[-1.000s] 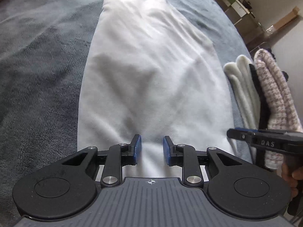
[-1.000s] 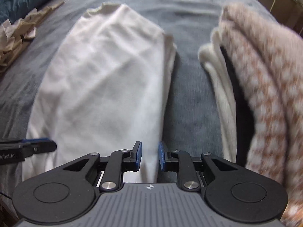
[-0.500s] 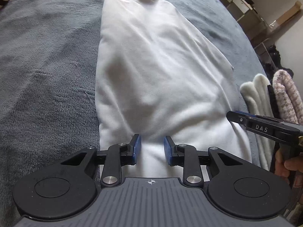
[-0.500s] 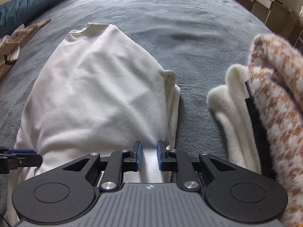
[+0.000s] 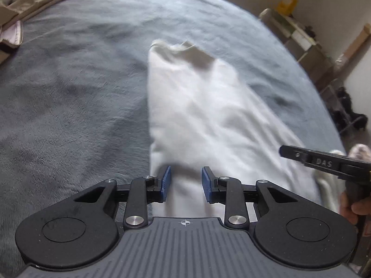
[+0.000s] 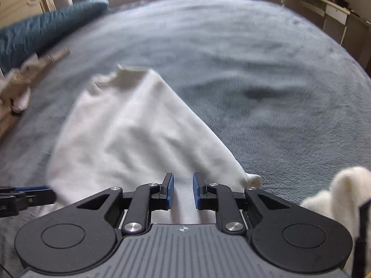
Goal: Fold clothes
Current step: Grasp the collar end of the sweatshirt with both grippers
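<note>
The left tool [image 5: 186,183] clamps the near hem of the white garment [image 5: 199,115], cloth bunched between its blue pads. The right tool [image 6: 183,191] likewise pinches that hem (its pads closer together). From both, the garment stretches toward 12 o'clock across the grey blanket [image 6: 266,81] on the bed. At 4 o'clock sits a fluffy cream garment [image 6: 343,190]; at 10 o'clock, beige clothes [image 5: 25,2].

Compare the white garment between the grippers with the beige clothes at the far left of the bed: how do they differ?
The white garment is plain white and spread in one long, fairly flat panel; the beige clothes are tan and lie crumpled in a heap. The white garment reaches into both grippers' jaws; the beige clothes sit far from either gripper. Both rest on the grey blanket.
</note>
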### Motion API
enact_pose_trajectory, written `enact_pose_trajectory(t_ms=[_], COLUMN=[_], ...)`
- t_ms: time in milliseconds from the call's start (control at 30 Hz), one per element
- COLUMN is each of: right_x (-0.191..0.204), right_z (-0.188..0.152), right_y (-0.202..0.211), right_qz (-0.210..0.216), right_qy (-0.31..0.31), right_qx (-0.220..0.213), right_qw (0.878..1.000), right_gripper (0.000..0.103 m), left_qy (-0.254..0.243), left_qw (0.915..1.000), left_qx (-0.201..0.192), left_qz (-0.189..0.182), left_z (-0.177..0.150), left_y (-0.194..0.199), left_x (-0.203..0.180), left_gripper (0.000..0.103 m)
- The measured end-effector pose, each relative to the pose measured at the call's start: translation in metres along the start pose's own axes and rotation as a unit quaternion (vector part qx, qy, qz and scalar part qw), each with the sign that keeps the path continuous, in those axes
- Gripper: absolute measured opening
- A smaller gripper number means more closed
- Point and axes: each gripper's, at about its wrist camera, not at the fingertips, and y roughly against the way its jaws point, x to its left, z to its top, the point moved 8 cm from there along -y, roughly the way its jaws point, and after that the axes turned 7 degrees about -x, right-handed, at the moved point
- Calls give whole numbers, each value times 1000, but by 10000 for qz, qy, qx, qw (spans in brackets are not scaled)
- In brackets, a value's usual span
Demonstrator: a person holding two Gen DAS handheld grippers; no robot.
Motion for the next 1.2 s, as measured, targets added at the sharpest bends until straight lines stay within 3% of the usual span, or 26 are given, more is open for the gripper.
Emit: enact_pose_trajectory(t_ms=[200, 333, 467, 533, 600, 867, 1067, 1200], right_x=[-9, -7, 2, 7, 12, 24, 36, 35], right_z=[16, 53, 93, 111, 123, 147, 148, 147], right_y=[7, 5, -23, -39, -57, -123, -150, -150], right_qz=[313, 778, 1195, 1344, 1505, 1946, 2216, 2292], right_qy=[-292, -506, -574, -529, -468, -512, -558, -559], right_qx=[267, 136, 55, 45, 115, 594, 937, 990], right_qw=[9987, 9956, 9912, 9895, 9874, 9777, 9690, 9667], right_gripper=[21, 34, 43, 45, 53, 54, 54, 47], left_qy=[230, 474, 439, 406, 471, 562, 348, 129], left_qw=[9996, 9985, 9979, 9981, 9982, 9978, 9981, 9984], left_qx=[82, -216, -470, -456, -373, -294, -265, -290], left_qz=[-118, -144, 7, 75, 40, -190, -431, -478], left_z=[7, 43, 84, 99, 108, 140, 147, 148], left_y=[11, 17, -6, -23, -39, -81, -95, -98], left_x=[4, 11, 27, 35, 41, 49, 43, 36], left_gripper=[29, 37, 42, 43, 43, 43, 41, 29])
